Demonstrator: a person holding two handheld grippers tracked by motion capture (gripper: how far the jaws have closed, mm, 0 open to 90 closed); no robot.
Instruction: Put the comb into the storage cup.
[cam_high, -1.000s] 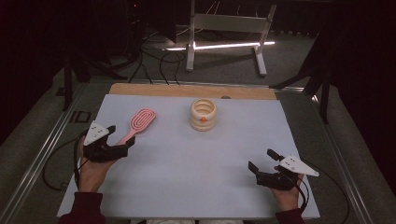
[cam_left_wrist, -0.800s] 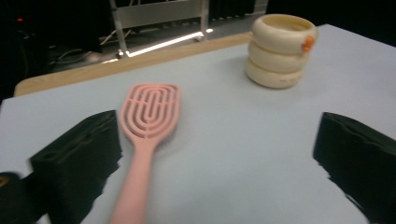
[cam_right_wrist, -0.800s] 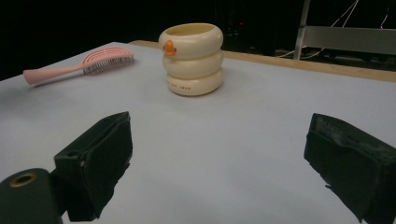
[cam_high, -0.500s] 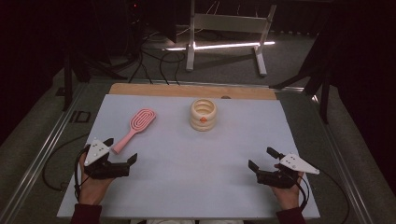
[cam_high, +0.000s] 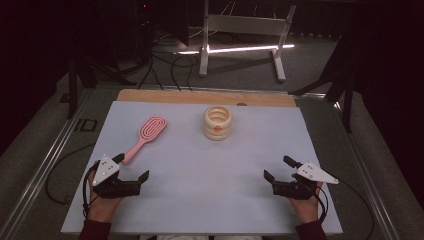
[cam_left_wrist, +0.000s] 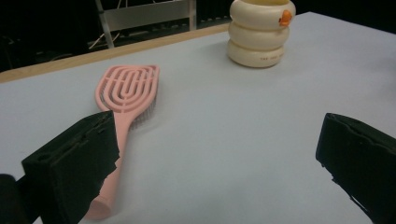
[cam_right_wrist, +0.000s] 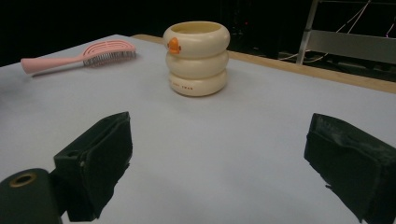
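A person sits at the near edge of a table (cam_high: 200, 200) covered with a pale blue-grey sheet, a black two-jaw gripper in each hand. The left gripper (cam_high: 134, 167), at the near left of the sheet, has its jaws spread wide with nothing between them; in the left gripper view (cam_left_wrist: 215, 163) one jaw overlaps the handle of a pink hairbrush (cam_left_wrist: 123, 100), though from above the jaw tip seems to sit just beside the handle's end, and whether the two touch is hard to say. The right gripper (cam_high: 277, 168), at the near right, is likewise spread wide and empty, its jaws pointing toward the middle of the table (cam_right_wrist: 219, 154).

The hairbrush (cam_high: 146, 132) lies flat on the left half of the sheet, its vented oval head toward the far side and its handle slanting back toward the left gripper. A cream cup (cam_high: 218, 122) shaped like three stacked rings stands upright near the far centre, well apart from both grippers, with a small orange figure on its side (cam_right_wrist: 196, 58) and a line of small print near the base. Beyond the sheet runs a strip of bare wood (cam_high: 165, 96), and a white metal stand (cam_high: 242, 30) rises on the dark floor behind.
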